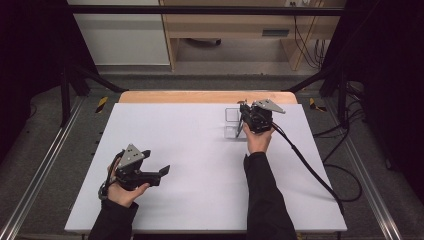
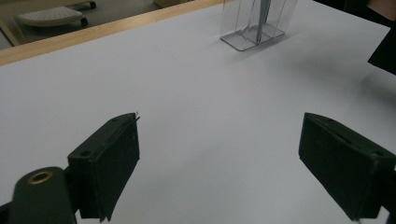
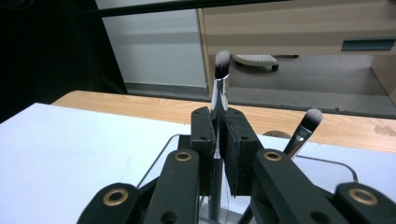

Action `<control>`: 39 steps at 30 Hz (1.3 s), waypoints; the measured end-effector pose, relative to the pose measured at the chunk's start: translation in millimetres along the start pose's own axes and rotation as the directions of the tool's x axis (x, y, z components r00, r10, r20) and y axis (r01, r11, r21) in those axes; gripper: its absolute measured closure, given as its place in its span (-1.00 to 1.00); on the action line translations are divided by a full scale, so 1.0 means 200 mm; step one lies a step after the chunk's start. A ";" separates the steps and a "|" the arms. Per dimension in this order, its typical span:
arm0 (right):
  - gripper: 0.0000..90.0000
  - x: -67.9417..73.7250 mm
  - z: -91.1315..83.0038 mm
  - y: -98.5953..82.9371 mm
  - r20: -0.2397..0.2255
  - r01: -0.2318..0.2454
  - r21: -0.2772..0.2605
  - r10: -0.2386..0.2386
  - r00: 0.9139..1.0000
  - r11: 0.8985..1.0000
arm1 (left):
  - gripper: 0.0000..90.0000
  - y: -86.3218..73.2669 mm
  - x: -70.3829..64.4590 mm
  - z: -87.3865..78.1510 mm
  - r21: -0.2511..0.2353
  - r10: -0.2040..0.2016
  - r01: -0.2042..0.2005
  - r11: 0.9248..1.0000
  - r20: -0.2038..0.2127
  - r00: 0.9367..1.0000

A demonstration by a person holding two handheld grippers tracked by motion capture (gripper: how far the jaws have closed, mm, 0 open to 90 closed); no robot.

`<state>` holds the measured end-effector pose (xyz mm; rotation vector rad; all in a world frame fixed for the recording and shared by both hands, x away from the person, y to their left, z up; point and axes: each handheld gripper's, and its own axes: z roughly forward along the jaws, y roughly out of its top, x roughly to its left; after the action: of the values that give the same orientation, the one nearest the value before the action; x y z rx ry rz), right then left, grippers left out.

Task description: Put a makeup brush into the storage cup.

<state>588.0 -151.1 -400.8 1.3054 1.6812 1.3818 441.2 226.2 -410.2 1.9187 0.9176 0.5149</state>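
Right now the white table (image 1: 200,165) is almost bare: between the two hands lies a wide stretch of open surface with nothing standing in the way. At the far right sits a clear plastic holder (image 1: 231,122), divided into compartments, well short of the far wooden edge (image 1: 200,96) and with free room on its left. In the right gripper view a second makeup brush (image 3: 306,129) leans in the holder, bristles up, just to the right of the jaws. The right hand-held gripper (image 3: 218,154) hovers directly over the holder, its jaws closed on the silver handle of an upright makeup brush (image 3: 219,88) whose lower end reaches down into the holder; which compartment it stands in cannot be told. The left hand-held gripper (image 1: 157,172) rests at the near left of the table, well apart from the holder, jaws spread wide with nothing between them, pointing across the open surface toward it. Beyond the table lie a grey floor and wooden furniture.
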 end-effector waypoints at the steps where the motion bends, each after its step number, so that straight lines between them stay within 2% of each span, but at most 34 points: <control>1: 0.86 0.00 0.00 0.00 0.000 0.002 0.004 -0.002 1.000 1.000 | -0.74 0.00 0.00 0.00 0.000 0.000 0.000 1.000 0.001 1.000; 10: 0.86 0.00 0.01 -0.04 0.008 0.002 0.040 -0.002 1.000 0.999 | -0.74 0.00 0.00 0.00 0.003 0.000 0.000 1.000 0.000 1.000; 17: 0.84 0.01 0.02 -0.06 0.004 0.019 0.063 -0.019 1.000 0.998 | -0.74 0.00 0.00 0.01 0.005 0.000 0.000 1.000 -0.002 1.000; 21: 0.82 0.02 0.01 -0.07 -0.002 0.009 0.072 -0.009 1.000 0.997 | -0.74 0.00 0.00 0.01 0.005 0.000 0.000 1.000 -0.001 1.000; 30: 0.62 0.03 -0.02 -0.06 -0.020 -0.001 0.087 0.003 1.000 0.996 | -0.74 0.00 0.00 0.00 0.004 -0.005 0.005 1.000 -0.002 1.000; 39: 0.42 0.05 -0.07 -0.06 -0.024 0.036 0.093 -0.034 0.999 0.995 | -0.74 0.00 0.00 0.01 0.007 -0.003 0.003 1.000 -0.002 1.000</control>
<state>568.9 -146.1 -407.6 1.3095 1.7953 1.3162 442.1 226.4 -411.3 1.9226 0.9246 0.5124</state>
